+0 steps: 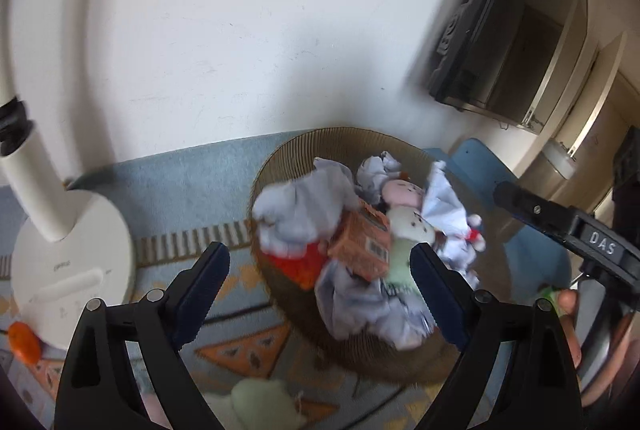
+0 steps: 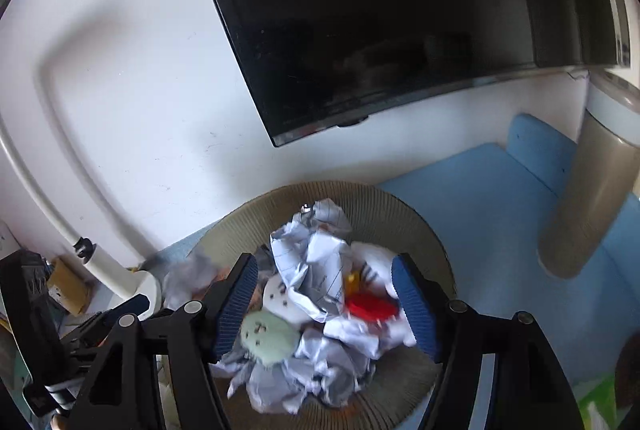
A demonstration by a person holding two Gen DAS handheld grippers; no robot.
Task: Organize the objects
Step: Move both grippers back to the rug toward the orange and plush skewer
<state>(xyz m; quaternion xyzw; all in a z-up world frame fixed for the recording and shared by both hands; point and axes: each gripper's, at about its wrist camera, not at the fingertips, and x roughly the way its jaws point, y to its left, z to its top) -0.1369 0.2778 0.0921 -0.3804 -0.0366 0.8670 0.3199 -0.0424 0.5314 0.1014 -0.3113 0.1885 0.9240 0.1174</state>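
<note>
A round ribbed basket [image 1: 280, 166] is seen on a patterned rug [image 1: 180, 190], right against a white wall [image 1: 240, 30], and it is heaped full: crumpled sheets of paper [image 1: 304, 206], an orange carton [image 1: 362, 244] with a barcode on its end, a pale green and white stuffed doll [image 1: 408, 230] and something red [image 1: 296, 264] are piled together inside. The left gripper [image 1: 320, 258] is held above the near side of the basket, its blue-padded jaws spread wide with nothing pressed between them. The right gripper [image 2: 324, 294] is likewise poised over the heap, jaws apart, clamped on nothing; lined paper [image 2: 316, 270] and a red piece [image 2: 370, 306] are framed between its pads without being touched. In the left wrist view the letters "DAS" are read in white on the dark body of the other tool [image 1: 600, 242] at the right edge. Faint grey lettering is printed on the round white lamp base [image 1: 72, 262] beside the basket, too blurred to be read. A dark screen [image 2: 380, 30] is mounted on the wall above, and a blue mat [image 2: 500, 210] is spread to the right of the basket.
</note>
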